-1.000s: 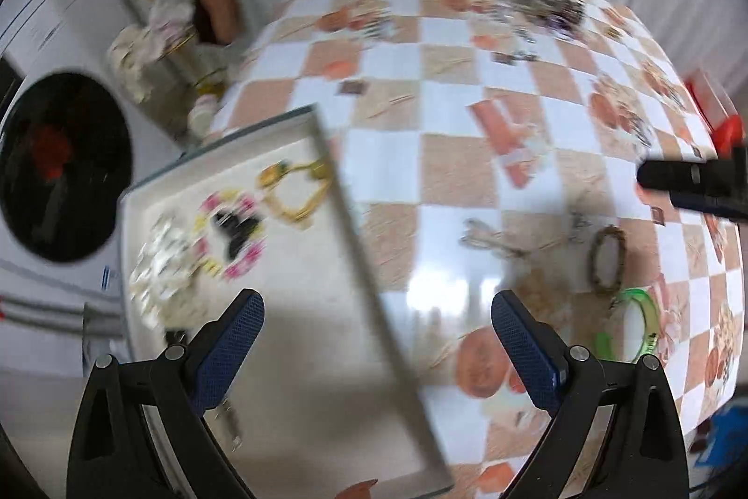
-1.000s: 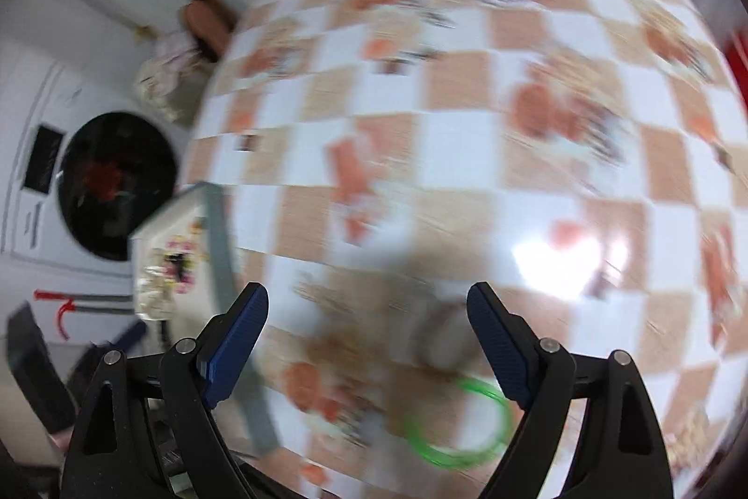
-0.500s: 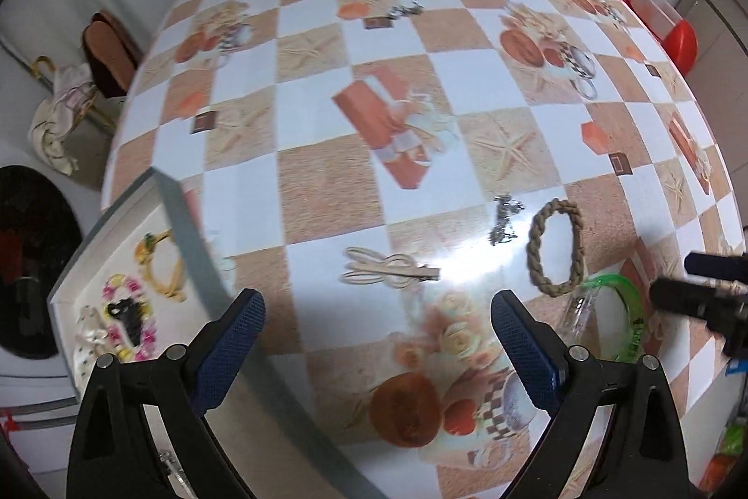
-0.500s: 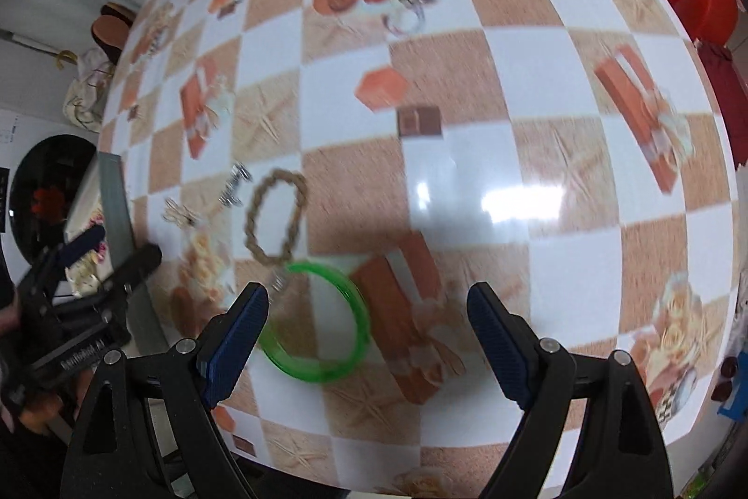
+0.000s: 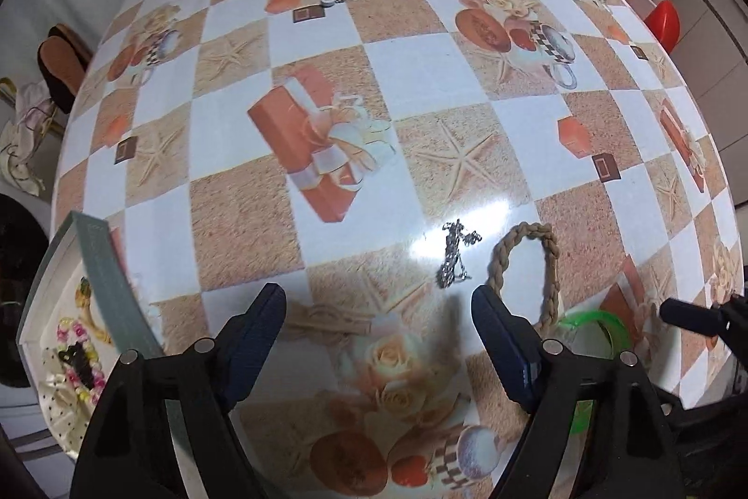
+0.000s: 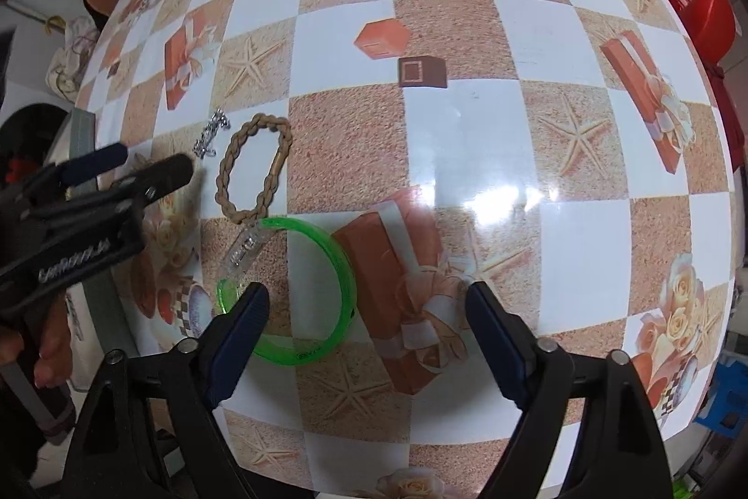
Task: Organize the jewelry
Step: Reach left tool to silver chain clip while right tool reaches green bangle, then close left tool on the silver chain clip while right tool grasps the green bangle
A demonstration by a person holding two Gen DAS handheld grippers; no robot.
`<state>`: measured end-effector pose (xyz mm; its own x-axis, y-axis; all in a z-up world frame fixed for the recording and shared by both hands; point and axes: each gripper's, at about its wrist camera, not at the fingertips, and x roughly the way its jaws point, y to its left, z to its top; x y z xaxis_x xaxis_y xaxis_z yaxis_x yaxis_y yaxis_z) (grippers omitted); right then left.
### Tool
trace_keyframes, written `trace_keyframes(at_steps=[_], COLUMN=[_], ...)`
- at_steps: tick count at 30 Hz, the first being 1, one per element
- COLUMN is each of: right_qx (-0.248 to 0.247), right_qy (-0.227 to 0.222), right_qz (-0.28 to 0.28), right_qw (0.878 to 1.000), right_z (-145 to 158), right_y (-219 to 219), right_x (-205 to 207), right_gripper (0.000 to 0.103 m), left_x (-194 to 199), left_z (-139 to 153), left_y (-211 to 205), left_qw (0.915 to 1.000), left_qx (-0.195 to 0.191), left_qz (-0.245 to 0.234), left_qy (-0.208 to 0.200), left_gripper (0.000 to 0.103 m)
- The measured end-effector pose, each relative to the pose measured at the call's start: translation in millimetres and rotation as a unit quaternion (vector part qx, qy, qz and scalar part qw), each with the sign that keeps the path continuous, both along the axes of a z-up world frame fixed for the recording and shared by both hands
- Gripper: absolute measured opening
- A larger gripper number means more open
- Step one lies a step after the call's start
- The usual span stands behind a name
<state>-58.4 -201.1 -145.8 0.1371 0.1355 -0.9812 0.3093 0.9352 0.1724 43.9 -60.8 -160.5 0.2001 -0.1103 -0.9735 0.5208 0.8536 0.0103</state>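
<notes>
Left wrist view: the table point(image 5: 420, 68) under its checked cloth fills the frame, and the tray point(image 5: 100, 260) sits at the lower left edge, with a few pieces already lying in it. The left gripper point(image 5: 378, 326) points down at the lower centre, its jaws spread wide though they have just been closing a little, with nothing pinched. Between its fingers lies the pale hair clip point(image 5: 327, 319), flat on the cloth and hard to make out against the printed roses. Just beyond the right finger lie the braided bracelet point(image 5: 526, 270) and the small silver charm point(image 5: 453, 256).

In the right wrist view, the right gripper point(image 6: 367, 328) hangs at the lower centre, jaws likewise spread, having narrowed slightly, and empty. The green bangle point(image 6: 327, 265) lies mostly between its fingers, its left edge hidden under the left finger, and a clear clip point(image 6: 245, 246) rests across the bangle's upper left rim, near the braided bracelet.

The likely trouble: the bangle is thin, rigid and flat on a glossy cloth, so closing pads may skate over it or flick it away. The clear clip could be dragged along. The two grippers work close together and could knock.
</notes>
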Motion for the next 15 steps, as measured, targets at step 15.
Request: trace_keyframes(at_steps=[15], right_qx=[-0.059], right_qy=[-0.007], right_qz=[0.05], right_qw=[0.997], right_z=[-4.9], right_y=[22.6], right_x=[5.5], right_gripper=[0.066], left_x=[6.2], left_z=[-9.5], left_y=[-28.3], left_qw=[0.9996], left_qx=[0.0], left_qz=[-0.027], left_qy=[0.008], left_gripper=[0.063])
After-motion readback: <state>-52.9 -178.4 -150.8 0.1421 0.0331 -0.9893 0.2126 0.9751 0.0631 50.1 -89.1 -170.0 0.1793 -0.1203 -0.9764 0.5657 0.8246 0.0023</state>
